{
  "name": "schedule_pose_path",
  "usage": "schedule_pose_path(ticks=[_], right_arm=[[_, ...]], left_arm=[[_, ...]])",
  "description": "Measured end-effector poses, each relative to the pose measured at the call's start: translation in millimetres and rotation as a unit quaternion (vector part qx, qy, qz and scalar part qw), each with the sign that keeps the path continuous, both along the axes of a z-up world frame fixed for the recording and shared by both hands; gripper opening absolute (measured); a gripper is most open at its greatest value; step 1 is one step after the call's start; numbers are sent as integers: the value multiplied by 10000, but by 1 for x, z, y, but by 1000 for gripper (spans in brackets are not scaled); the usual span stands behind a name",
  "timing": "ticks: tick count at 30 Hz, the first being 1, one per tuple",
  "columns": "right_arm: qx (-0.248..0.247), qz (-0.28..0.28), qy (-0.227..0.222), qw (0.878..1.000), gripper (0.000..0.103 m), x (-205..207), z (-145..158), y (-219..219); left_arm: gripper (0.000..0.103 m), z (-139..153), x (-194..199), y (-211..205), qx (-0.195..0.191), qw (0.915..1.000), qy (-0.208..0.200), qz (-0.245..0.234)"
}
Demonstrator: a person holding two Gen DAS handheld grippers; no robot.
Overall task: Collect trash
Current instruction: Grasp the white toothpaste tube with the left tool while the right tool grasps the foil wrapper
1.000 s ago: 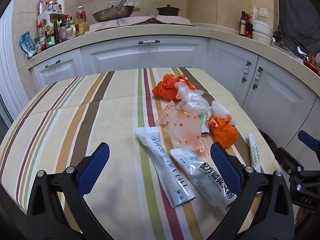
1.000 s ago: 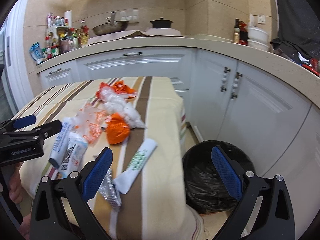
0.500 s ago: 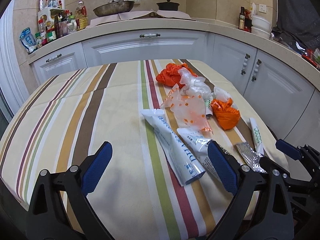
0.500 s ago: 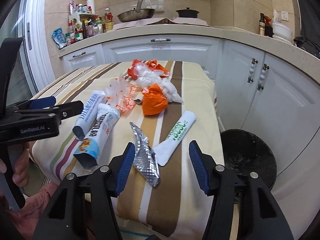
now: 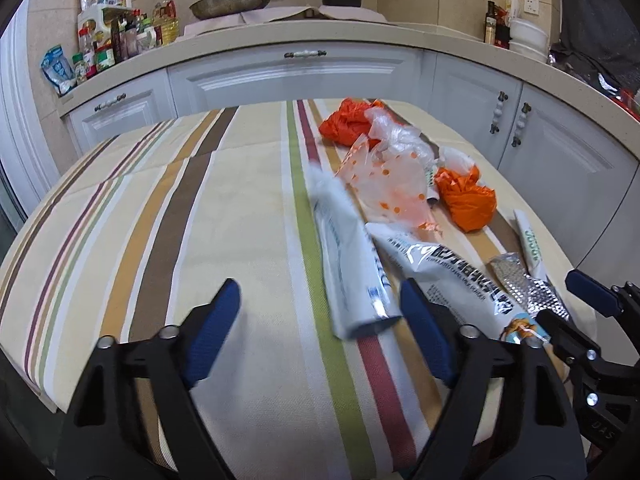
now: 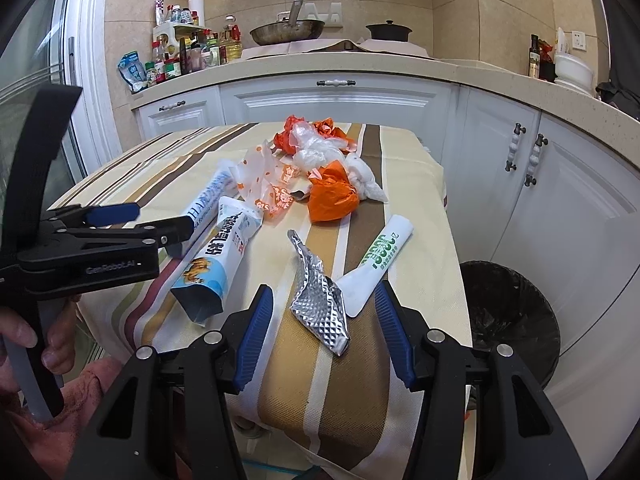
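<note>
Trash lies on the striped table (image 5: 160, 220) (image 6: 400, 152). A silver foil wrapper (image 6: 320, 304) (image 5: 528, 284) lies between the fingers of my open right gripper (image 6: 324, 332), beside a white tube with green print (image 6: 376, 260). A white tube (image 5: 352, 264) and a white pouch with black print (image 5: 448, 276) lie just ahead of my open left gripper (image 5: 320, 336), which also shows in the right wrist view (image 6: 120, 220). Orange bags (image 6: 332, 200) (image 5: 466, 200), a dotted clear bag (image 5: 388, 184) and crumpled clear plastic (image 6: 316, 148) lie farther back.
A black-lined trash bin (image 6: 508, 320) stands on the floor right of the table. White cabinets (image 5: 296, 76) and a counter with bottles (image 5: 116, 40), a pan (image 6: 286, 32) and a pot (image 6: 388, 32) run behind and to the right.
Both grippers have narrowed their opening. The right gripper swung left from the bin and came down over the foil wrapper. The left gripper drew nearer the white tube.
</note>
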State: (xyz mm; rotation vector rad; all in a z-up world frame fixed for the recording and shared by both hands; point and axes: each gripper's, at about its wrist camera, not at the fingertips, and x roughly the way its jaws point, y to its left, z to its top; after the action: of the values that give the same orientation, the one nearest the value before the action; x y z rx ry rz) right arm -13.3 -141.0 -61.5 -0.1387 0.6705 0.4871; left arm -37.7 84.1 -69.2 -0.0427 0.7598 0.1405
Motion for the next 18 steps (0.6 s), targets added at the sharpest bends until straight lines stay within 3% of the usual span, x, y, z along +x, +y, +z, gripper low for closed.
schedule_pose_path(ticks=[8,11,13,18], right_arm=[[114,76,42,9999,46,0,-2,1],[144,152,51,9998,42,-2,-3,1],[143,168,58,9997,39,-3,-4,2],[218,105,69,9997,38,-2,-4,-3]], left_arm=[[55,-3,-4,6,-45,9999,-90,35],[40,-4,-4,5,-66,9999,-76,-37],[24,-8,-2,7,-193,9998,5,-97],[16,-11,-4,8,-266,9996,32,-119]])
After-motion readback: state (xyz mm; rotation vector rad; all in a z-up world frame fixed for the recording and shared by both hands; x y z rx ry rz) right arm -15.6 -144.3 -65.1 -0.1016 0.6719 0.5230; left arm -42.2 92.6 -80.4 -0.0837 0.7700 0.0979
